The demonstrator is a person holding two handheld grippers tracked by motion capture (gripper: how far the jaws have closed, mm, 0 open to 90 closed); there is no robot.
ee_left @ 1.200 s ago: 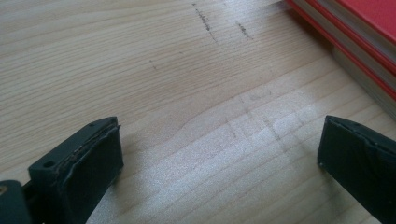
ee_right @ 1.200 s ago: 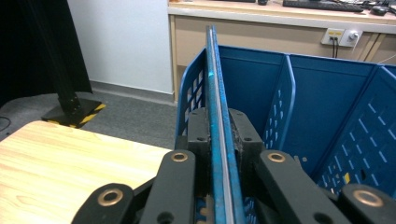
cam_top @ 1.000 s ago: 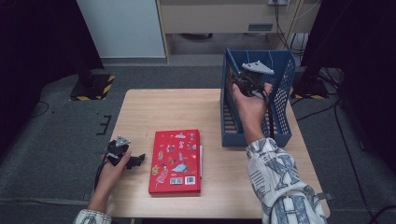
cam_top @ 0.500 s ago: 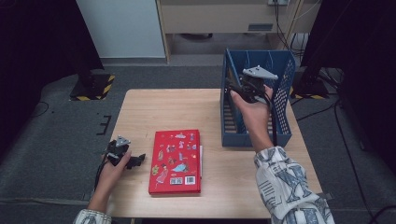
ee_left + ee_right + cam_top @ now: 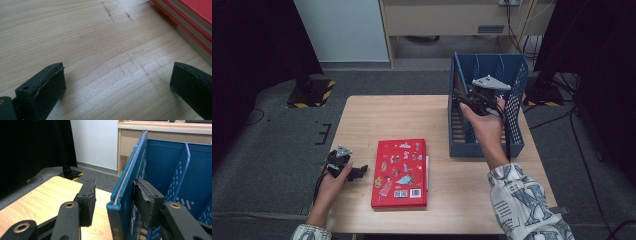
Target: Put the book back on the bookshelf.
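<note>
1. While the right gripper (image 5: 469,99) is hovering at the blue file rack (image 5: 512,75) on the far right part of the surface (image 5: 377,120), its jaws are standing on either side of the rack's left wall; the right gripper view is showing one jaw touching the inner face and the other jaw a little apart from the outer face, so the wall is sitting between them unclamped.
2. Seen in the right gripper view, the right gripper (image 5: 113,202) is straddling the top edge of that wall, and the file rack (image 5: 162,160) is showing upright dividers with small slots punched through them; no lettering on it is proving readable.
3. Near the left front edge of the surface, the left gripper (image 5: 362,171) is resting low in the person's left hand (image 5: 332,182), its jaws spread wide and gripping nothing.
4. Just to the right of that gripper, the red book (image 5: 401,172) is lying flat and closed, well apart from the rack.
5. Across the cover, small cartoon pictures are appearing, with a white barcode panel and a square code near its front edge; the print is too small to read.
6. Along the upper right of the left gripper view, the red book (image 5: 190,15) is showing its red cover edges and pale page block, while the left gripper (image 5: 117,87) is pointing at bare wood.
</note>
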